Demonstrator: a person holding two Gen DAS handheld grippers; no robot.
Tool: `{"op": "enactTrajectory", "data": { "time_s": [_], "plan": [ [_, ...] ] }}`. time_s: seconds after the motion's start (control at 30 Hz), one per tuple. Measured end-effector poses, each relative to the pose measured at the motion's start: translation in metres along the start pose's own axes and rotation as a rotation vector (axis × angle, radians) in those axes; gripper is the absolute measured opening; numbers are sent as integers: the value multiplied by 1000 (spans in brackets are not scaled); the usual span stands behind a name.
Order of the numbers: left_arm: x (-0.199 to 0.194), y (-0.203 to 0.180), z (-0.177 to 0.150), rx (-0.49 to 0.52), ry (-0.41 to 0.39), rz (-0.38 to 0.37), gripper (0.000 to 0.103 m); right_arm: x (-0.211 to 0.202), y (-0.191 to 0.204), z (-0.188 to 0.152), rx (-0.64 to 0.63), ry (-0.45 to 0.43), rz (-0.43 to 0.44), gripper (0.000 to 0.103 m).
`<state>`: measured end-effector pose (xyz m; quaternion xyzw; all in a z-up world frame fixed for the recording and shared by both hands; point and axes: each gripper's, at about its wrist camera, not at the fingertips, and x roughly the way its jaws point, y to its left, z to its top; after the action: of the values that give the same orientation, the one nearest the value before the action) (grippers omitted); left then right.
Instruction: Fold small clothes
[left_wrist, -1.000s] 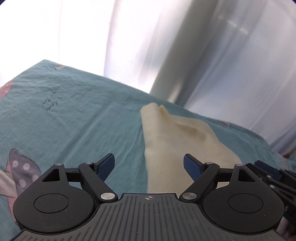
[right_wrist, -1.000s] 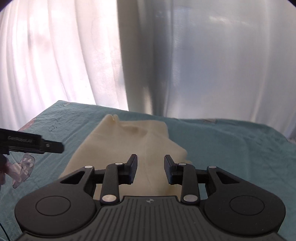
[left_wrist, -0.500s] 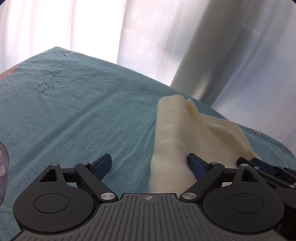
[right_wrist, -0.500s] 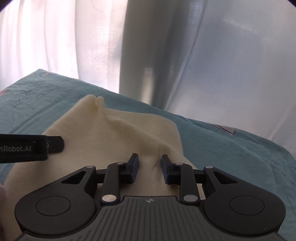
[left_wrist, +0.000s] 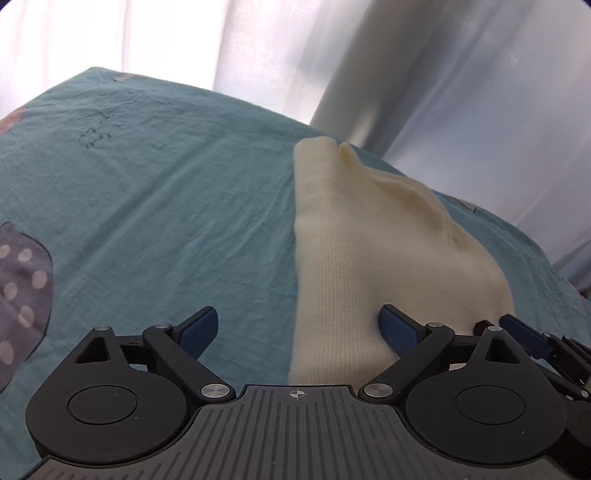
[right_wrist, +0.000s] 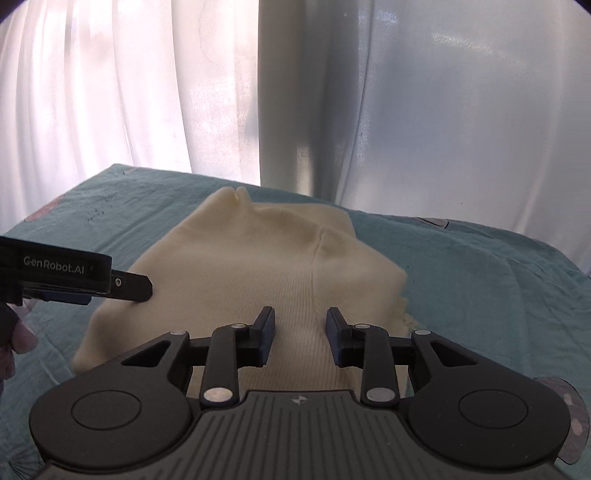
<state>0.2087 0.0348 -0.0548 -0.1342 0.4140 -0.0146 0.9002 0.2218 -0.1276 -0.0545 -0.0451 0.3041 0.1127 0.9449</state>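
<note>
While level, both hand-held grippers — left hand-held gripper (left_wrist: 297, 328), right hand-held gripper (right_wrist: 301, 332) — gape over cream garment (right_wrist: 258, 266)

A teal bedsheet (left_wrist: 155, 206) covers the bed, wrinkled, with small dark handwriting-like print (left_wrist: 101, 134) near its far edge and a grey polka-dot patch (left_wrist: 20, 288) at its near left. Behind the sheet hang sheer white curtains (right_wrist: 122, 88), glowing with daylight. Right of that bright stretch, the curtain folds (right_wrist: 461, 110) look greyer and more shaded.
</note>
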Motion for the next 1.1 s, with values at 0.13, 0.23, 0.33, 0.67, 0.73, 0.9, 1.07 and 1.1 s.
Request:
{"op": "enactTrajectory", "data": {
  "time_s": [0.13, 0.23, 0.33, 0.67, 0.73, 0.9, 1.07, 1.1],
  "plan": [
    [2, -4, 2, 40, 3, 24, 101, 7, 6, -6, -81, -22, -44, 30],
    [3, -4, 2, 49, 5, 29, 102, 4, 5, -7, -93, -24, -45, 30],
    [3, -4, 1, 57, 3, 33, 102, 3, 2, -9, -92, -33, -40, 30],
    [-9, -1, -1, 66, 15, 33, 102, -8, 4, -3, -90, 8, -60, 31],
    [-9, 1, -2, 56, 17, 28, 102, -14, 5, -9, -109, 12, -80, 32],
    [-24, 0, -8, 56, 3, 39, 102, -18, 1, -11, -88, 36, -75, 38],
    [-36, -7, -30, 171, 70, 83, 101, -28, -3, -22, -97, 83, -64, 47],
    [-40, -7, -38, 184, 86, 93, 101, -30, -4, -24, -96, 111, -71, 55]
  ]
}}
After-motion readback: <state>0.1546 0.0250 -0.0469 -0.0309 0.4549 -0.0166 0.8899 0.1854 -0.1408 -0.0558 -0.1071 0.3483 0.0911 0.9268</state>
